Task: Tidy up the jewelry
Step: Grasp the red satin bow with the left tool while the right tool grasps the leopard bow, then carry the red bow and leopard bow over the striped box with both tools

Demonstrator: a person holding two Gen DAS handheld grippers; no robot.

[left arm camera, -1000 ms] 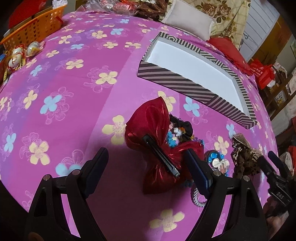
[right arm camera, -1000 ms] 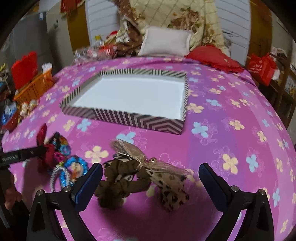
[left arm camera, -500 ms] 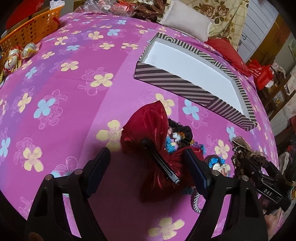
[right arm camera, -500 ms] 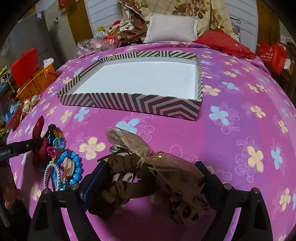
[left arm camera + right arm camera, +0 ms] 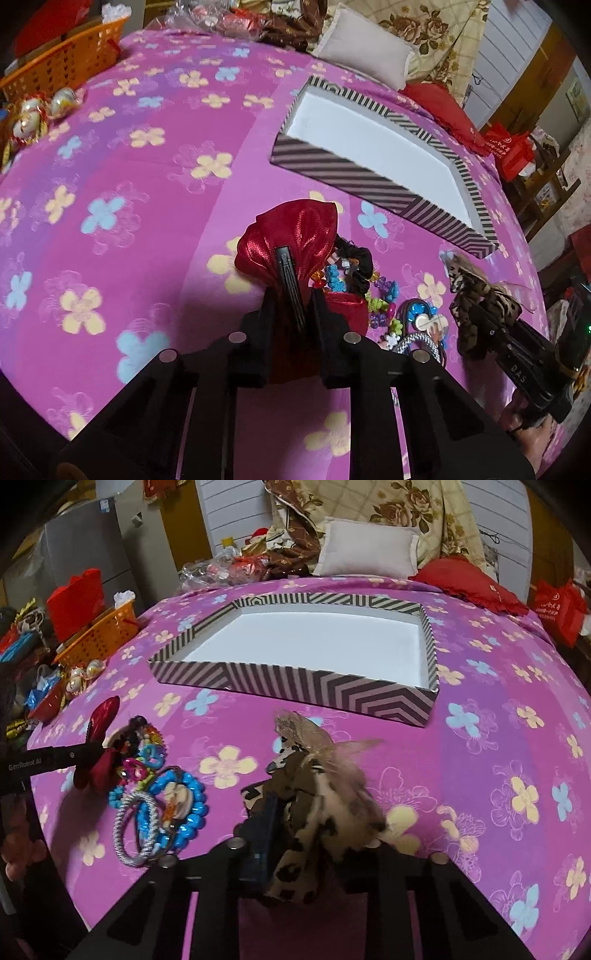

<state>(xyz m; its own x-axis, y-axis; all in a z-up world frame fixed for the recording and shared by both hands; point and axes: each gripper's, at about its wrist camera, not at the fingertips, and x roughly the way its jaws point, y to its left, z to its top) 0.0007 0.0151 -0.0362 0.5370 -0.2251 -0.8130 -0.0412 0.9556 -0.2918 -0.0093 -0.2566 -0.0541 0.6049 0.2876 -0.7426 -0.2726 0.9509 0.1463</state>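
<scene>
A red satin bow (image 5: pixel 295 229) on a black clip lies on the pink flowered bedspread. My left gripper (image 5: pixel 291 295) is closing, and its pads pinch the black clip. The same bow (image 5: pixel 105 712) and left gripper (image 5: pixel 92 755) show at the left of the right wrist view. A leopard-print bow with a gauze ribbon (image 5: pixel 325 797) sits between the closing jaws of my right gripper (image 5: pixel 317 830), which squeezes it. Between the two bows lies a pile of bead bracelets and hair ties (image 5: pixel 166 805). Beyond them a striped box (image 5: pixel 295 686) with a white, bare inside stands open.
An orange basket (image 5: pixel 99 631) and small round ornaments (image 5: pixel 33 110) sit at the bed's left edge. A pale pillow (image 5: pixel 369 550), a red cushion (image 5: pixel 469 576) and heaped cloth lie behind the box. A red bag (image 5: pixel 554 605) stands off the bed at the right.
Both grippers went from wide open to closed. The left one closed on the red bow's clip. The right one pushed forward over the leopard bow and closed on it.
</scene>
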